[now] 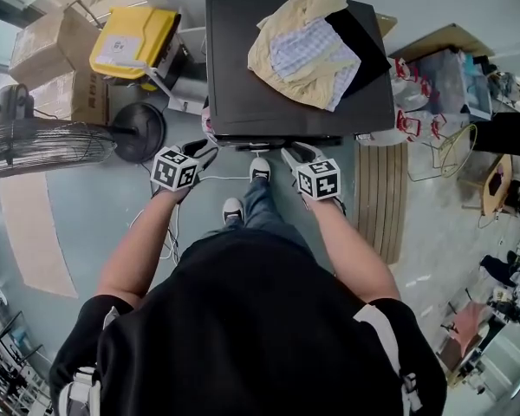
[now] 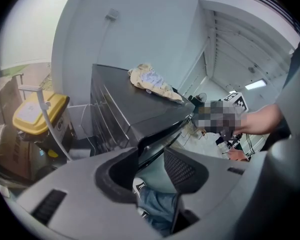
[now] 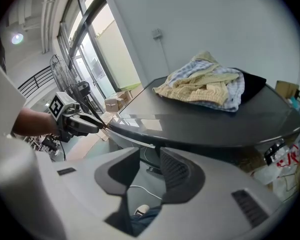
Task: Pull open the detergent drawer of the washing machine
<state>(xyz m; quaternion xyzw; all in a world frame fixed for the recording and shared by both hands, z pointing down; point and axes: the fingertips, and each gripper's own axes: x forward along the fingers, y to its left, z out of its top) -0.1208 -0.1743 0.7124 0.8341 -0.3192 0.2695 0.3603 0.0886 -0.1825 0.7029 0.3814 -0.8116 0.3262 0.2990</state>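
Note:
A dark grey washing machine stands in front of me with a heap of cream and checked clothes on its lid. My left gripper sits at the left end of the machine's front top edge. It is open, and that front edge shows just beyond the gap of the left gripper. My right gripper hangs open near the middle of the same edge, with nothing between its fingers. I cannot make out the drawer as a separate part in any view.
A yellow bin and cardboard boxes stand to the machine's left, and a floor fan is nearer to me. Wooden slats lie on the floor at the right. A white cable runs by my shoes.

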